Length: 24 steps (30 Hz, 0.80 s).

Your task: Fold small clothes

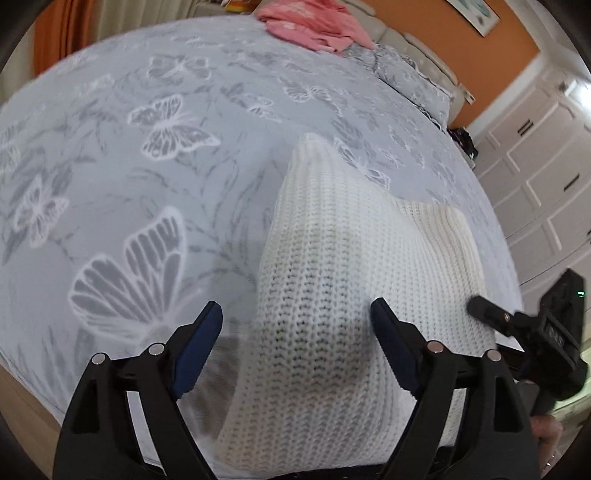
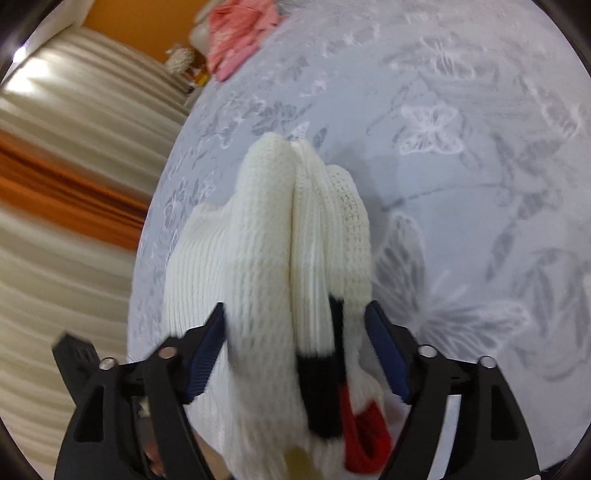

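One white chunky-knit sweater [image 1: 332,295] lies bunched on the bed [image 1: 147,147], near its edge, its ribbed stitches forming a soft rounded mound. The bedspread is pale grey with a white and darker grey butterfly print, smooth and flat.

The left tool [image 1: 295,332] stands wide open, its two blue ribbed pads on black arms on either side of the knit mound; whether they touch it cannot be told. The right tool [image 2: 295,336] is also spread wide, straddling the sweater's folds without clamping them.

Only the right wrist view shows the sweater's black band [image 2: 325,376] and red trim [image 2: 362,432], and several thick folds pressed together in a ridge. It also shows striped cream and orange curtains [image 2: 66,184]. Only the left wrist view shows the white panelled wardrobe [image 1: 535,166] and the right tool from the side.

One pile of pink clothes [image 1: 314,22] lies at the far end of the bed, seen in both views.
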### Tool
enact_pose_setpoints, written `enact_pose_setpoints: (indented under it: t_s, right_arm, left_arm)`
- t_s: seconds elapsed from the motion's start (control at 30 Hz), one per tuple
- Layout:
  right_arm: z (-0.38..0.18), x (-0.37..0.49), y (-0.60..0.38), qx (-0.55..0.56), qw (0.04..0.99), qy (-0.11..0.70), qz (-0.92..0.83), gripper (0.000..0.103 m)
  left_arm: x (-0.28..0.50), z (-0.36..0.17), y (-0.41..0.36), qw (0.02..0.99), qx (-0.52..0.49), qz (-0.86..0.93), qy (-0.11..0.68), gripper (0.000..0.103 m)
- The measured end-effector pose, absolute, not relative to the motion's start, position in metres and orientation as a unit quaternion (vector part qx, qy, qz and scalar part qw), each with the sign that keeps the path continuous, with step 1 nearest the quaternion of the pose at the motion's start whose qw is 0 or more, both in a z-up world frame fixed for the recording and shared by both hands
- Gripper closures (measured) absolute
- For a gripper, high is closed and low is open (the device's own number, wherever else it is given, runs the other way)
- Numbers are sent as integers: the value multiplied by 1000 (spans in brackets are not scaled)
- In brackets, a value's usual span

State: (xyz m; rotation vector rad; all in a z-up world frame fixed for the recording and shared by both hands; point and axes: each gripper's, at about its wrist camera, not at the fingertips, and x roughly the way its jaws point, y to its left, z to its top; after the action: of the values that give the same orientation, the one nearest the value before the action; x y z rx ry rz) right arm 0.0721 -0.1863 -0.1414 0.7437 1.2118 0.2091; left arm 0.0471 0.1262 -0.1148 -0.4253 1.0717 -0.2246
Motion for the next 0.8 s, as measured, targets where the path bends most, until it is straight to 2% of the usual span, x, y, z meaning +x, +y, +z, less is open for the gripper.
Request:
enact_pose_setpoints:
  t_s: [0.03, 0.07, 0.1, 0.13, 0.17, 0.27, 0.33, 0.37, 0.4, 0.43, 0.47, 0.53, 0.63, 0.67, 0.73, 0.8]
  right_arm:
    - [-148, 78, -183, 347, 743, 562, 108, 51]
    - [-145, 78, -180, 340, 747, 561, 111, 55]
    - [-137, 80, -179, 328, 756, 555, 114, 60]
    - [-120, 78, -177, 319, 770, 538, 128, 65]
    - [-106, 75, -176, 314, 780, 525, 136, 67]
    - [-66, 61, -183, 289, 817, 478, 141, 71]
    - [-65, 57, -190, 271, 830, 470, 129, 71]
    - [-77, 59, -190, 257, 826, 488, 117, 69]
    - [-93, 66, -193, 250, 812, 516, 106, 63]
    - [-121, 71, -197, 241, 780, 572, 79, 63]
    - [-129, 69, -201, 244, 770, 586, 70, 63]
    - [-109, 54, -211, 280, 786, 547, 73, 62]
    - [-53, 26, -204, 246, 837, 484, 73, 63]
    - [-45, 25, -199, 235, 841, 480, 83, 65]
    - [-37, 33, -173, 190, 838, 499, 115, 91]
    - [-50, 45, -151, 152, 826, 526, 131, 97]
  left_arm:
    - [50, -118, 126, 825, -209, -115, 513, 38]
    - [53, -122, 126, 814, -221, -133, 520, 50]
    - [57, -122, 125, 812, -219, -132, 525, 53]
    - [57, -116, 124, 816, -216, -135, 519, 60]
    - [58, -110, 124, 819, -216, -141, 513, 64]
    - [53, -82, 124, 829, -232, -163, 481, 66]
    - [54, -69, 117, 839, -222, -173, 466, 65]
    - [57, -70, 109, 839, -215, -171, 470, 62]
    - [59, -76, 103, 837, -206, -166, 479, 61]
    - [62, -86, 95, 833, -189, -155, 496, 60]
    - [64, -100, 88, 829, -166, -133, 517, 60]
    - [58, -107, 83, 835, -139, -110, 521, 57]
    - [37, -79, 91, 857, -118, -80, 495, 54]
    - [33, -69, 94, 863, -112, -76, 487, 54]
    - [24, -51, 96, 874, -107, -73, 468, 53]
    - [22, -43, 88, 873, -94, -74, 473, 50]
